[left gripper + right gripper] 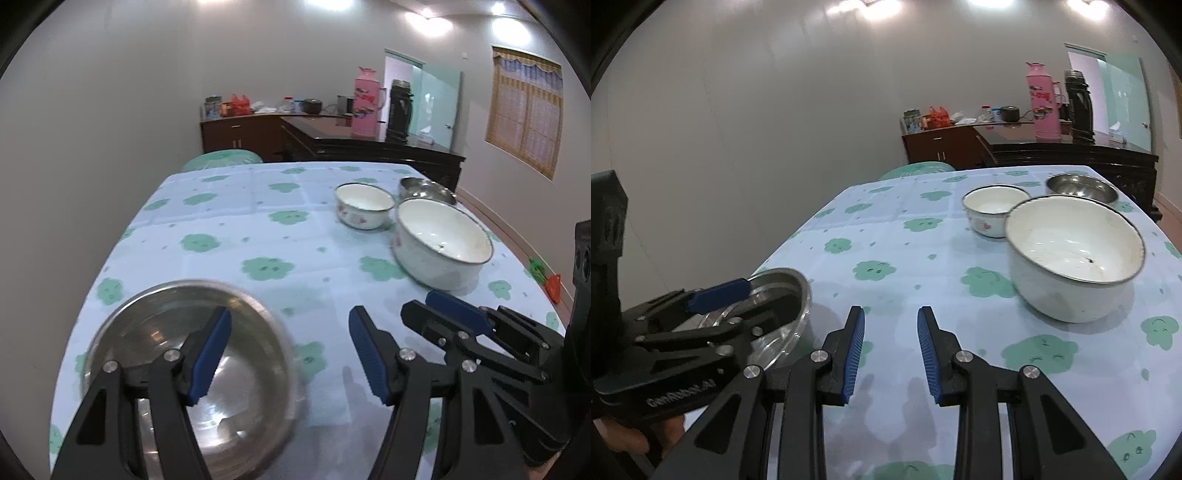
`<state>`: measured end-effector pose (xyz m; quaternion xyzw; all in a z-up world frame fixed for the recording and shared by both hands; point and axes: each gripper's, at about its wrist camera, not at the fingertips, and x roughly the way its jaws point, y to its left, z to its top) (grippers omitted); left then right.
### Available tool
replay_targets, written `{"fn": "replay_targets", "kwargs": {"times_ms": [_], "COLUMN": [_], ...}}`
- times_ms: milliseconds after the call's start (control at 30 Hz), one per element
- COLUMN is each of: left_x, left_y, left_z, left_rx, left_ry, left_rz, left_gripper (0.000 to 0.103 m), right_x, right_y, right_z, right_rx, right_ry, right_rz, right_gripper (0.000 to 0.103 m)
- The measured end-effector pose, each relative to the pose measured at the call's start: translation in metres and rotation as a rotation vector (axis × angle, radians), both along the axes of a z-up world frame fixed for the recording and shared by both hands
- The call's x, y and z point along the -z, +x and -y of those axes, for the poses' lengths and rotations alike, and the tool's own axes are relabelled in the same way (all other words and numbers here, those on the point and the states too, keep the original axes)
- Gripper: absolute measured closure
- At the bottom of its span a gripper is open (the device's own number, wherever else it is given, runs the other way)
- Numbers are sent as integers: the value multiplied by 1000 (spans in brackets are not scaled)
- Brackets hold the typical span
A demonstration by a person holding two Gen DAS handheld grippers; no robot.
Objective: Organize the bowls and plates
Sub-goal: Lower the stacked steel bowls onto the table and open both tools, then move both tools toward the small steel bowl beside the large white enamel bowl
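While level, left gripper (290,354) fingers (212,350) astride steel bowl (192,373) rim.

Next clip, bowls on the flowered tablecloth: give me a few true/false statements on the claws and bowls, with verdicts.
1. The left claw is open. True.
2. The right claw grips the large white bowl. False: it is open, holding nothing.
3. One left finger reaches over the steel bowl. True.
4. The small white bowl sits nested inside the large one. False: it stands beside it.
5. Another steel bowl stands behind the white bowls. True.
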<state>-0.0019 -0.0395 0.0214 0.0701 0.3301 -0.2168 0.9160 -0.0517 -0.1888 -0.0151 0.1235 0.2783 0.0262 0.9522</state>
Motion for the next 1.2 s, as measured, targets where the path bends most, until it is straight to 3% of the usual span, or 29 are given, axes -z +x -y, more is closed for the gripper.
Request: {"fn": "replay_targets", "kwargs": {"times_ms": [333, 500, 933, 1067, 1200], "left_x": [4, 6, 10, 10, 14], "left_y": [4, 18, 63, 74, 81], "left_z": [57, 77, 126, 137, 148], "left_rx": [65, 61, -30, -49, -64], "left_ry": [-17, -71, -90, -118, -124], "left_rz": [-1, -44, -60, -71, -72], "left_gripper": [36, 36, 36, 36, 36], "right_x": [-15, -26, -41, -35, -25], "right_y": [-36, -42, -3, 3, 8], "right_z": [73, 118, 198, 211, 216], "right_rx": [158, 247, 296, 303, 297], "right_ry": [-3, -14, -70, -21, -15], "right_rz": [61, 84, 103, 136, 110], "right_gripper": [70, 70, 70, 70, 70]}}
